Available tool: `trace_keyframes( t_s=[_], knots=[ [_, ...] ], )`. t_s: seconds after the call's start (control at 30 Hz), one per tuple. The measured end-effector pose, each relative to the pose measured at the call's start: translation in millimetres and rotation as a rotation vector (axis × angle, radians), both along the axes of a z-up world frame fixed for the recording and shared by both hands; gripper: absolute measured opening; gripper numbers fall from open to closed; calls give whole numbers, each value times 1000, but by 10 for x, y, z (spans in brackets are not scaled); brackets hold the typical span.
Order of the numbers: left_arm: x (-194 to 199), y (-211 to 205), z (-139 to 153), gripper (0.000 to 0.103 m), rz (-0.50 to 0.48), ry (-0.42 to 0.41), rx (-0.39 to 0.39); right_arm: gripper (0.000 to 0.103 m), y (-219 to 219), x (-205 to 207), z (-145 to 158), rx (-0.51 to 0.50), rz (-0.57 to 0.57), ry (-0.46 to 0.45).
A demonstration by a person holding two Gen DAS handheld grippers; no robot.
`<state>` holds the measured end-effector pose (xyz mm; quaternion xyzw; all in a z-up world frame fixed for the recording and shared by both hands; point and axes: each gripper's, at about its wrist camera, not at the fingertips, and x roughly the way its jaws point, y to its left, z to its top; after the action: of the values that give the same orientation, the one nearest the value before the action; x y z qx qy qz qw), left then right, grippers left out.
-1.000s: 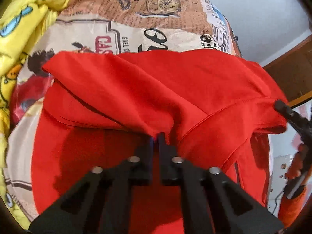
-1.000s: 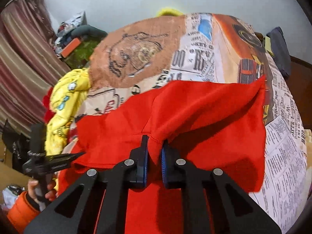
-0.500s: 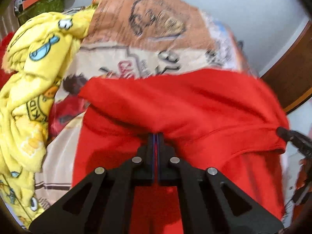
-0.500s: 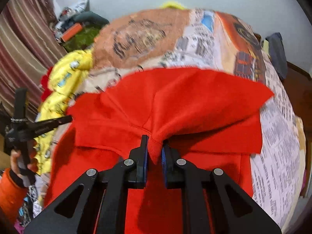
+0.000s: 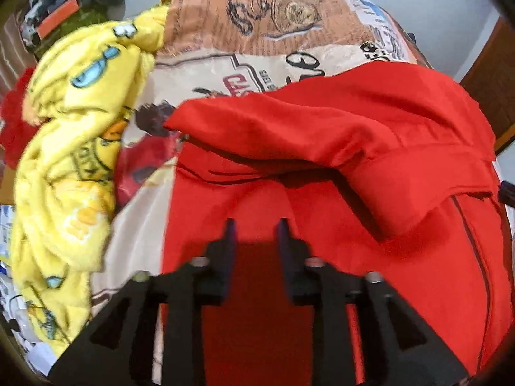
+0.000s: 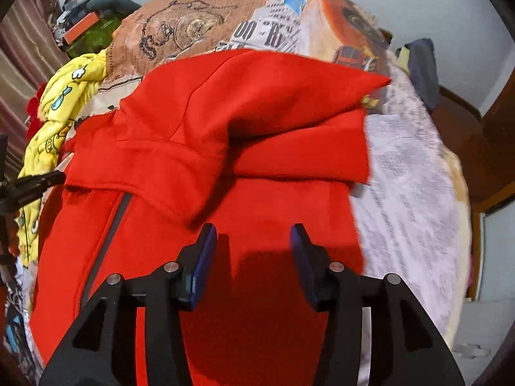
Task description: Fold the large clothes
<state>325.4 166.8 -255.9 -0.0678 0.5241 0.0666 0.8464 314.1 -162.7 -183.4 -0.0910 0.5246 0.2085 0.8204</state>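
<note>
The yellow blanket (image 5: 67, 148) lies bunched at the left of the printed bedspread (image 5: 206, 74). The red garment (image 5: 338, 148) lies folded across the bed. The left gripper (image 5: 256, 230) and right gripper (image 6: 253, 234), jaws just opened, hover over it holding nothing.

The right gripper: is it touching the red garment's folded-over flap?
Apart. In the right wrist view the right gripper is open, and the flap lies beyond its fingertips.
</note>
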Motion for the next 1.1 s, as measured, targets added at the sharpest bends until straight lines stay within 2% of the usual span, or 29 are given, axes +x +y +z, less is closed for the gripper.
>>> trace_keyframes(
  t_s=[0.03,0.07,0.17,0.23,0.3,0.43,0.73,0.87,0.97,1.1],
  knots=[
    [-54,-13,61,43,-5,-15,17,44,-27,-59,57,-12,1,-23],
    [-98,-28,119,45,-12,-26,32,45,-58,-106,103,-22,4,-42],
    [-248,-66,288,58,-31,-47,61,54,-155,-299,289,-33,8,-102],
    [-354,-47,370,74,-22,-61,54,57,-211,-383,370,-23,1,-126],
    [-472,1,426,83,0,-70,42,66,-261,-455,423,-13,-10,-135],
    [-742,136,441,84,36,-67,29,68,-395,-611,428,-3,-43,-138],
    [-1317,389,175,84,91,7,-6,68,-677,-1010,175,-7,-100,-57],
    [-1518,436,14,84,89,48,-61,68,-751,-1166,5,-2,-108,12],
    [-1634,437,-130,84,104,76,-140,68,-793,-1262,-123,-10,-102,65],
    [-1711,369,-351,84,71,142,-247,68,-918,-1321,-146,50,-131,93]
  ],
)
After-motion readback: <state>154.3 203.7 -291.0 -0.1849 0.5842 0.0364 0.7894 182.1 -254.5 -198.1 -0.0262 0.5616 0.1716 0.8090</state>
